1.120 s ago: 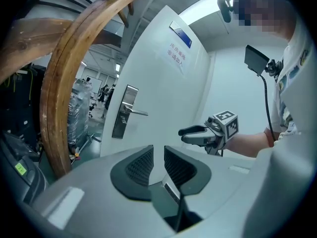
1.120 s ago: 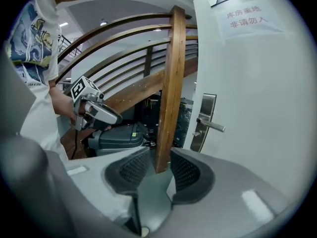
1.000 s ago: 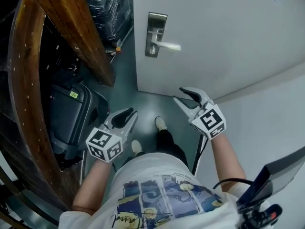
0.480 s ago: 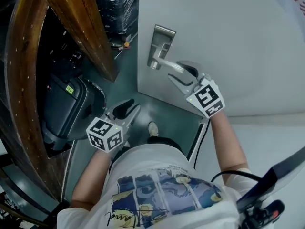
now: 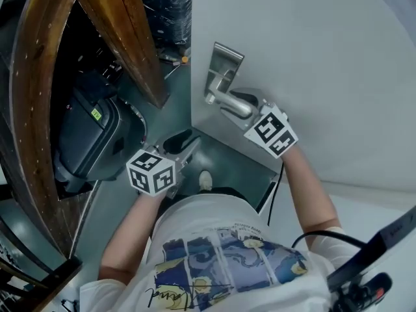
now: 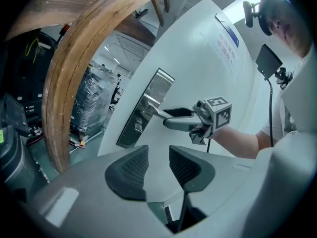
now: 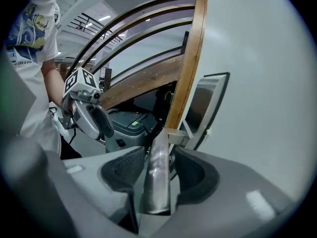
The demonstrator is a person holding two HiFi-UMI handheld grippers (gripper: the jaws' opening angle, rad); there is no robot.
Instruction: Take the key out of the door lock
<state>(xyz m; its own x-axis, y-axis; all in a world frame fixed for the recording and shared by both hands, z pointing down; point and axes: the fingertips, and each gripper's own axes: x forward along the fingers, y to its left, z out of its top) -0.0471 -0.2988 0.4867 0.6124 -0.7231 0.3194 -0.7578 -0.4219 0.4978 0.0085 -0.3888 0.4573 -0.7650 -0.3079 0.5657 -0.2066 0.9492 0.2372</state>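
Note:
A white door (image 5: 312,57) carries a steel lock plate (image 5: 224,60) with a lever handle (image 5: 235,105). Below the lever, a small dark part sits at the lock (image 6: 135,127); it is too small to tell if it is the key. My right gripper (image 5: 239,100) straddles the lever (image 7: 157,157). Its jaws are opening, with a gap on both sides of the lever. My left gripper (image 5: 185,142) hovers lower, left of the door's edge and short of the plate. Its jaws (image 6: 158,155) are opening too, and nothing is between them.
A curved wooden frame (image 5: 32,109) and a slanted wooden beam (image 5: 123,31) stand left of the door. A black case (image 5: 91,135) lies on the floor between them, and a wrapped pallet (image 5: 166,5) stands beyond. The person's shoe (image 5: 205,181) is on the floor below the grippers.
The right gripper has gone from the floor side up to the lever and now straddles it, its jaws wider. The left gripper has moved slightly up toward the door.

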